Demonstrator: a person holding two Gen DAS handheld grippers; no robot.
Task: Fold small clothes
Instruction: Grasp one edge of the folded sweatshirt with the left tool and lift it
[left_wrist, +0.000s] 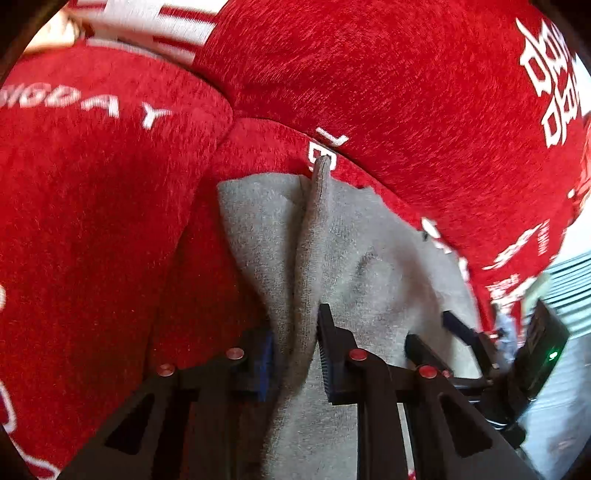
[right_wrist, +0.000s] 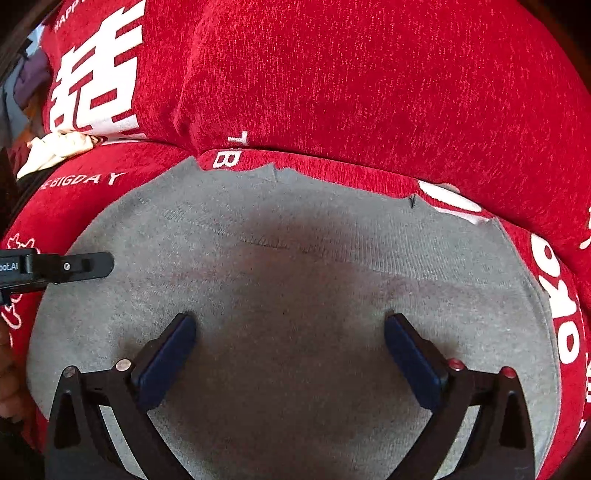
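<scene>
A small grey knit garment (right_wrist: 295, 229) lies spread flat on a red sofa seat. In the left wrist view my left gripper (left_wrist: 295, 332) is shut on a raised ridge of the grey garment (left_wrist: 369, 240), and the pinched fold runs up between the blue pads. Seen from the right wrist, the left gripper (right_wrist: 74, 266) reaches in at the garment's left edge. My right gripper (right_wrist: 290, 325) hovers over the middle of the garment, open wide, with nothing between its pads. It also shows as the right gripper (left_wrist: 436, 332) just right of the left one.
Red sofa cushions (right_wrist: 369, 74) with white lettering rise behind the garment, and the seat cushion (left_wrist: 92, 221) extends left. A cream cloth (right_wrist: 55, 147) lies at the far left of the seat. A red-and-white striped fabric (left_wrist: 166, 29) sits behind the cushions.
</scene>
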